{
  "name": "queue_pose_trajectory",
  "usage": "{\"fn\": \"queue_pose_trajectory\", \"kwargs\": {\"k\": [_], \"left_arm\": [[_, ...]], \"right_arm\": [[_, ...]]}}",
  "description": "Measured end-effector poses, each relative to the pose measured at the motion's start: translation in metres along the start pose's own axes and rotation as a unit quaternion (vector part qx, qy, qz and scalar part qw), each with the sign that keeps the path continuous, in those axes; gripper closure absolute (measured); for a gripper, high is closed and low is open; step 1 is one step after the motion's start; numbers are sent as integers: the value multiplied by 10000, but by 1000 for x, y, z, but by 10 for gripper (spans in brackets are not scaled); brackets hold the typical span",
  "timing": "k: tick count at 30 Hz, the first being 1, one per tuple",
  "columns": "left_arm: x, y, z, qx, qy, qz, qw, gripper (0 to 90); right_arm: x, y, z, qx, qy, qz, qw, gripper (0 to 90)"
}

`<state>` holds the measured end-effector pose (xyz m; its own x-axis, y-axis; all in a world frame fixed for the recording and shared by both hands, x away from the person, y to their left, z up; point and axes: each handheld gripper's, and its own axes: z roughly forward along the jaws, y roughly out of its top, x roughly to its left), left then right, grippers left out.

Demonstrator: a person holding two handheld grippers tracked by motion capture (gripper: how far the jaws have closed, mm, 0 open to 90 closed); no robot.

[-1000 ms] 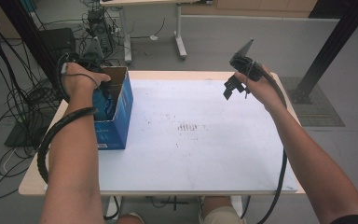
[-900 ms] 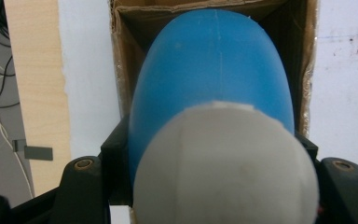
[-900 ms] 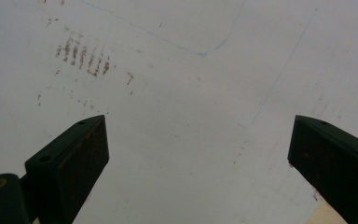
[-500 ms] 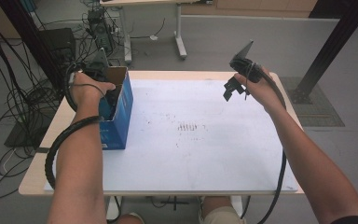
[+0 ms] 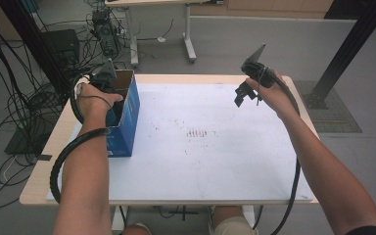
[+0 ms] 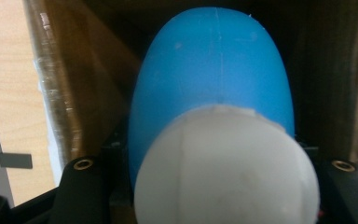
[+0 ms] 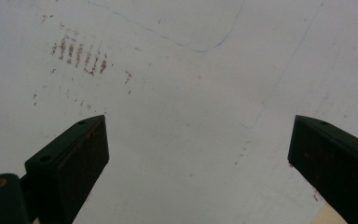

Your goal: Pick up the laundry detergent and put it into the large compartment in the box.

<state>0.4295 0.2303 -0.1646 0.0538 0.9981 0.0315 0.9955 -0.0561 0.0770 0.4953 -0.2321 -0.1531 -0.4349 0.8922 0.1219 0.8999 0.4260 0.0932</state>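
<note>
A blue cardboard box (image 5: pixel 129 120), open at the top, stands at the table's left edge. My left gripper (image 5: pixel 106 78) reaches down into it, its tips hidden behind the box rim. In the left gripper view my left gripper (image 6: pixel 209 163) is shut on a smooth egg-shaped thing, blue (image 6: pixel 214 65) at the far end and white (image 6: pixel 226 168) at the near end, between the brown inner walls (image 6: pixel 70 93) of the box. My right gripper (image 5: pixel 243 93) hovers open above the table's back right, and nothing lies between its jaws (image 7: pixel 198 140).
A white sheet (image 5: pixel 205 161) with reddish smudges (image 5: pixel 198 133) covers the wooden table. Cables (image 5: pixel 24 103) and dark equipment (image 5: pixel 63 46) crowd the floor at the left. A black post (image 5: pixel 345 49) stands at the right, a desk leg (image 5: pixel 188 32) behind.
My left hand has shifted right and toward the back over the box, and the gripper's top now shows above the rim. The right gripper has stayed still.
</note>
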Motion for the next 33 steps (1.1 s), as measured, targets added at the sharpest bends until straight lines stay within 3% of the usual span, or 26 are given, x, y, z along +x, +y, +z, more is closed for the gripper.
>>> {"fn": "queue_pose_trajectory", "kwargs": {"k": [33], "left_arm": [[6,-1,1,75,-78,-26,9999,378]], "right_arm": [[4,2,0,14,-20,-4,10000,53]]}}
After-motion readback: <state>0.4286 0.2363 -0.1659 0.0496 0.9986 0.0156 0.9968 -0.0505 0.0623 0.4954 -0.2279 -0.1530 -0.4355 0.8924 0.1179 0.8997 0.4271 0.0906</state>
